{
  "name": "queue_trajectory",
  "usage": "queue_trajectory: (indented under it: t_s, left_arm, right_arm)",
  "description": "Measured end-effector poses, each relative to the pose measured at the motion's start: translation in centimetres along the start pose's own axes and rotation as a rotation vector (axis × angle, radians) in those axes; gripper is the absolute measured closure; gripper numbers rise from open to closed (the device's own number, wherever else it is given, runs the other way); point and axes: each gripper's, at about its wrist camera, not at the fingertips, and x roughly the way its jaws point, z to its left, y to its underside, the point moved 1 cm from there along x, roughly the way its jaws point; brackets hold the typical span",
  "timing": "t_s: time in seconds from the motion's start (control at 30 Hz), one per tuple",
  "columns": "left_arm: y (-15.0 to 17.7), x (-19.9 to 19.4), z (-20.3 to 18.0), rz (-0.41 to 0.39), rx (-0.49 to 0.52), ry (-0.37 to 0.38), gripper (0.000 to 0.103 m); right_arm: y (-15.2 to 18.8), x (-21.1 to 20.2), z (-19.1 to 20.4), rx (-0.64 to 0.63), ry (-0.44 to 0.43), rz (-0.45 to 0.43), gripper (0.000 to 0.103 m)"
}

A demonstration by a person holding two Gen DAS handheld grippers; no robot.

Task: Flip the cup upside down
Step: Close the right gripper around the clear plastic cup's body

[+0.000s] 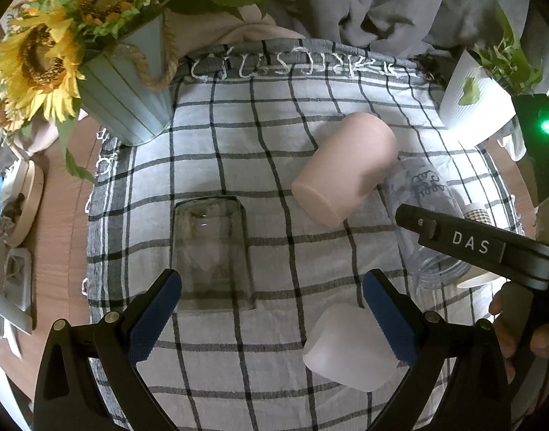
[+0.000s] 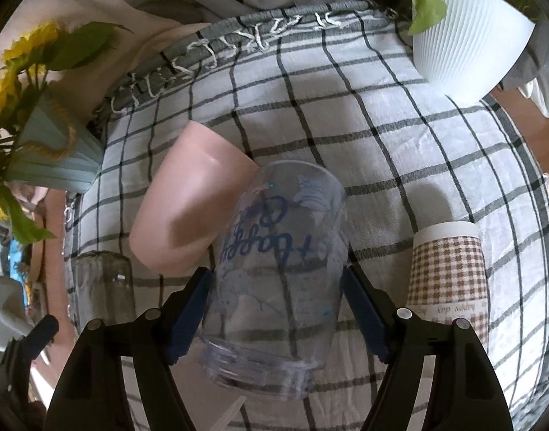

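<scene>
Checked cloth (image 2: 400,136) holds five cups; clear cup (image 2: 278,280) is clamped mid-body by right gripper (image 2: 274,309), tilted against pink cup (image 2: 188,201); left gripper (image 1: 271,319) wide, empty; rotation should be finished clear of pink cup, rim set flat.

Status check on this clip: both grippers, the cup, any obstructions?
Right gripper shut on clear printed cup, cup tilted, mouth toward camera. Left gripper open, holding nothing. Pink cup touching or nearly touching the clear one; checked paper cup close right.
</scene>
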Motion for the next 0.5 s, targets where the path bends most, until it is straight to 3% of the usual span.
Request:
queue_trajectory:
  t_s: [0.5]
  left_arm:
    - [1.4,-1.4,1.0,-0.028,0.000,0.006,0.000]
  right_arm:
    - [2.0,-1.8,0.6,0.006,0.006,-0.050,0.030]
